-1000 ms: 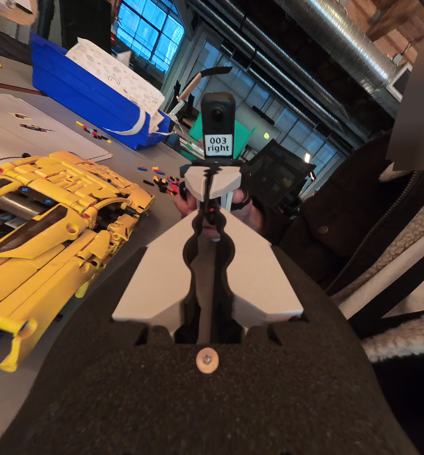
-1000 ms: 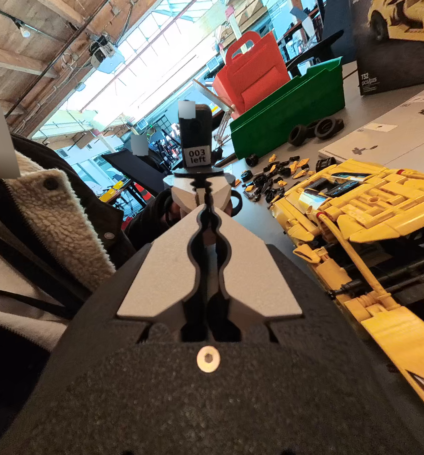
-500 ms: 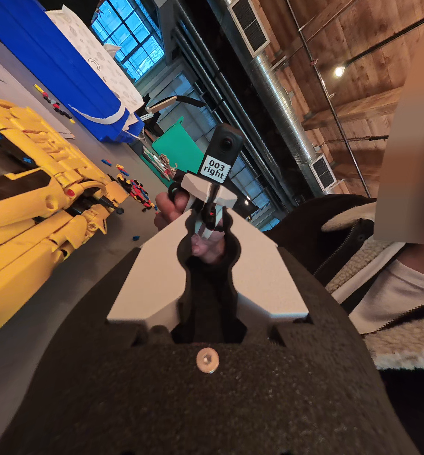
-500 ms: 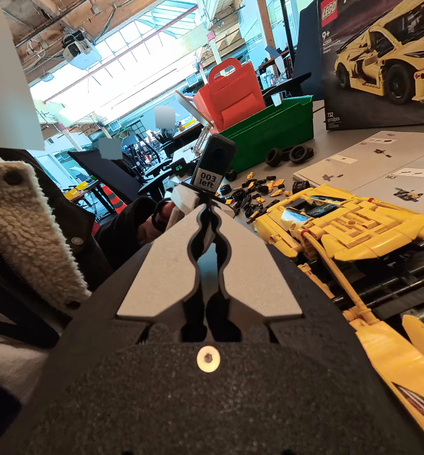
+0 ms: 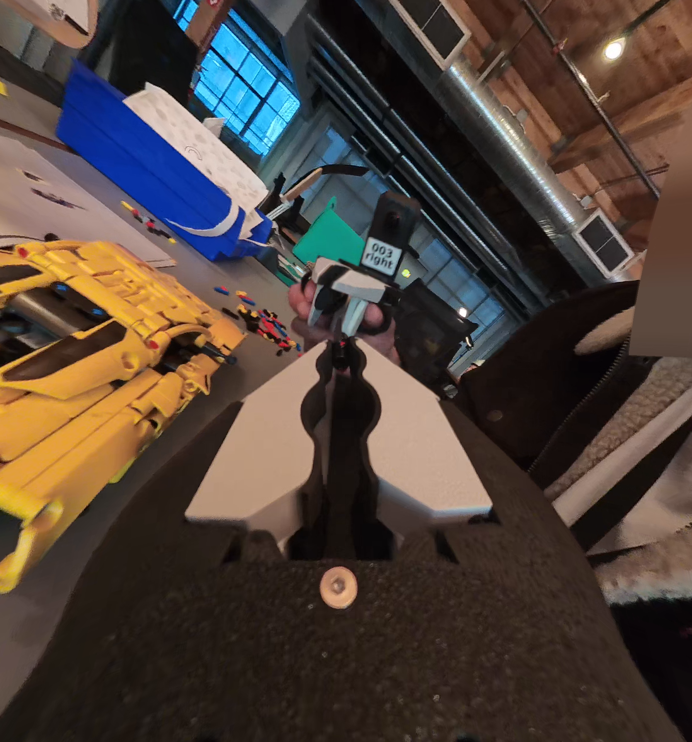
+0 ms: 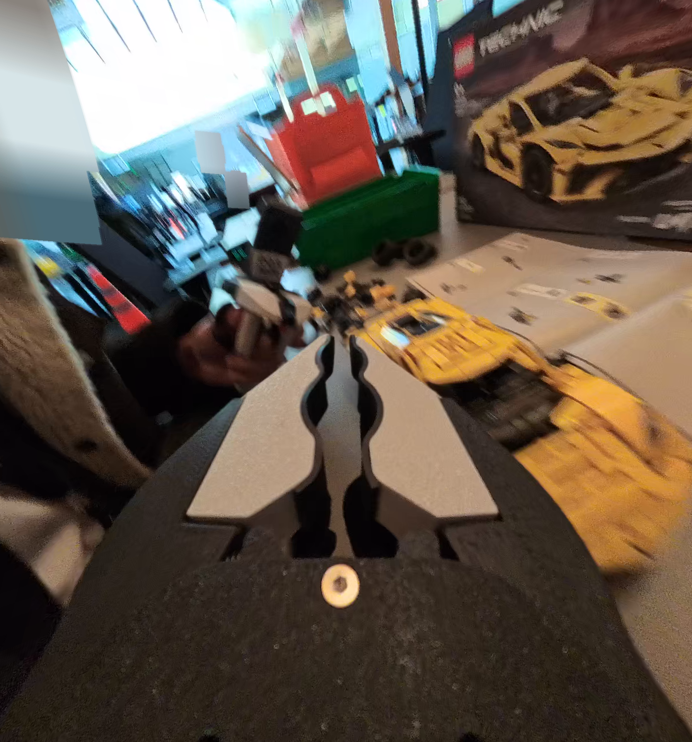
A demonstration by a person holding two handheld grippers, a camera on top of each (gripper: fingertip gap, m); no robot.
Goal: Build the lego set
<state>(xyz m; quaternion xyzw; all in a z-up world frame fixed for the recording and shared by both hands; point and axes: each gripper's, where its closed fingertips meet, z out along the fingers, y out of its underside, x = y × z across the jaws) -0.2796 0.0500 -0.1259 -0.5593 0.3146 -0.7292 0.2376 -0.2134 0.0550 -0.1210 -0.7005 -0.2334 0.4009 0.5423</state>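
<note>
The part-built yellow lego car [image 5: 75, 361] lies on the grey table at the left of the left wrist view and at the right of the blurred right wrist view [image 6: 477, 361]. My left gripper [image 5: 339, 347] is held in the air, its jaws nearly closed on a small black and red lego piece [image 5: 339, 355] at the tips. My right gripper [image 5: 334, 325] faces it just beyond, fingers apart, tips close to the piece. In its own view the right gripper [image 6: 341, 341] shows a narrow gap and nothing in it. The left gripper [image 6: 256, 317] is a blur there.
A blue bin [image 5: 135, 152] and loose small pieces [image 5: 268, 321] lie beyond the car. The set's box [image 6: 597, 120], open instruction booklet [image 6: 537, 289], green bin [image 6: 368, 225], black tyres [image 6: 404, 253] and a red bag [image 6: 328, 148] stand behind. The person's jacket [image 5: 577, 401] is close by. Tip to tip, the grippers are about 7 centimeters apart.
The right gripper was shut with its tips at the left gripper's tips. Now its fingers have parted, the left jaws have narrowed on the small piece, and the right view has swung towards the table.
</note>
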